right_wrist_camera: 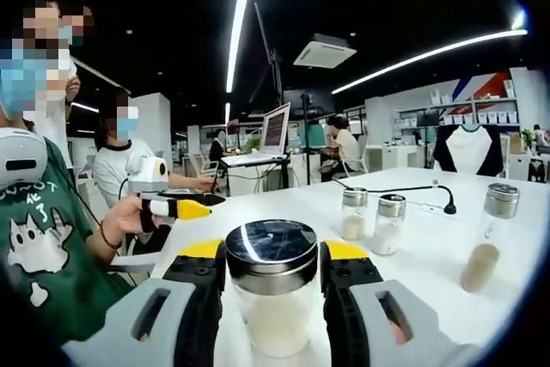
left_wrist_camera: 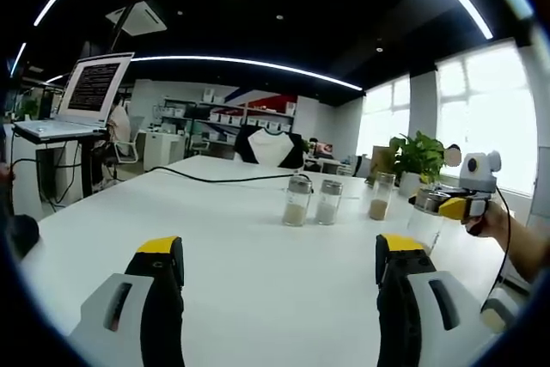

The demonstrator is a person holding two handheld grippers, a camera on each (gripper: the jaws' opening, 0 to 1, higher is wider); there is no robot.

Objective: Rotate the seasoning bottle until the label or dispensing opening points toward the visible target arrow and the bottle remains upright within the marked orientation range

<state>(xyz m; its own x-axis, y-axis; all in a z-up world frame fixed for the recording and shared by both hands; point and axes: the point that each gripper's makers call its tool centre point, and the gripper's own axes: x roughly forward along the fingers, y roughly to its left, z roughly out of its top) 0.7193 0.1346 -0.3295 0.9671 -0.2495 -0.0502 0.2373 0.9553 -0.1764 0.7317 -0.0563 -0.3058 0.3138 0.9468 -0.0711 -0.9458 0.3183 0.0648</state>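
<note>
The clear glass seasoning bottle with a dark shiny metal lid (right_wrist_camera: 271,285), holding pale powder, stands upright between the yellow-tipped black jaws of the right gripper (right_wrist_camera: 272,277), which pinch it on both sides just below the lid. In the left gripper view that same bottle (left_wrist_camera: 427,212) sits near the table's right edge, held by the other gripper; its label is too blurred to tell. The left gripper (left_wrist_camera: 279,259) hovers over the white table (left_wrist_camera: 241,247) with jaws spread wide and nothing between them. Two small glass shakers (right_wrist_camera: 371,219) stand side by side further back, a third shaker (right_wrist_camera: 488,238) apart to their right. A black cable (left_wrist_camera: 219,178) crosses the tabletop behind them.
</note>
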